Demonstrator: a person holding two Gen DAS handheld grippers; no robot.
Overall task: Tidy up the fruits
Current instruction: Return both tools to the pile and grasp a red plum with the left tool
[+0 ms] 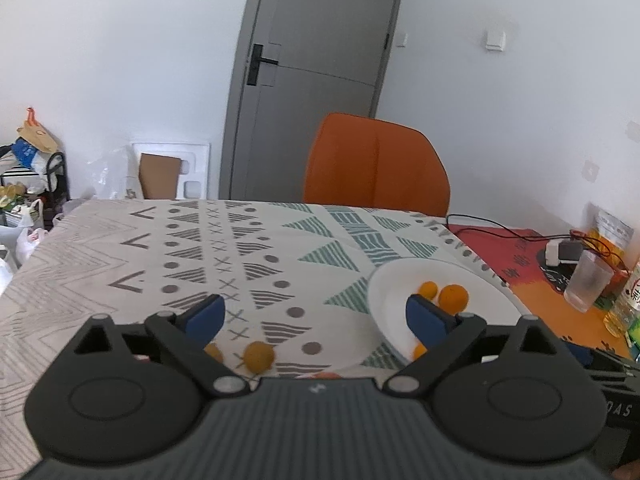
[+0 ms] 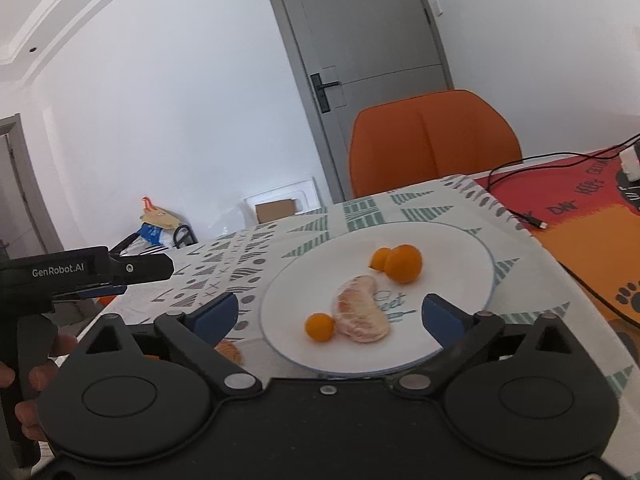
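both tools hang spread wide and empty, the left gripper (image 1: 316, 314) over the patterned tablecloth (image 1: 120, 248), the right gripper (image 2: 330, 314) above the white plate (image 2: 452, 248). a loose kumquat (image 1: 259, 356) lies on the cloth just beside the left fingers, well apart from the plate. it looks light, round and smooth, likely to roll, so i'd pinch it gently across its middle. the peeled segments (image 2: 362, 314) on the plate look soft and easy to crush. a cable (image 2: 520, 210) and a plastic cup (image 1: 588, 286) sit off to the side, not in the way.
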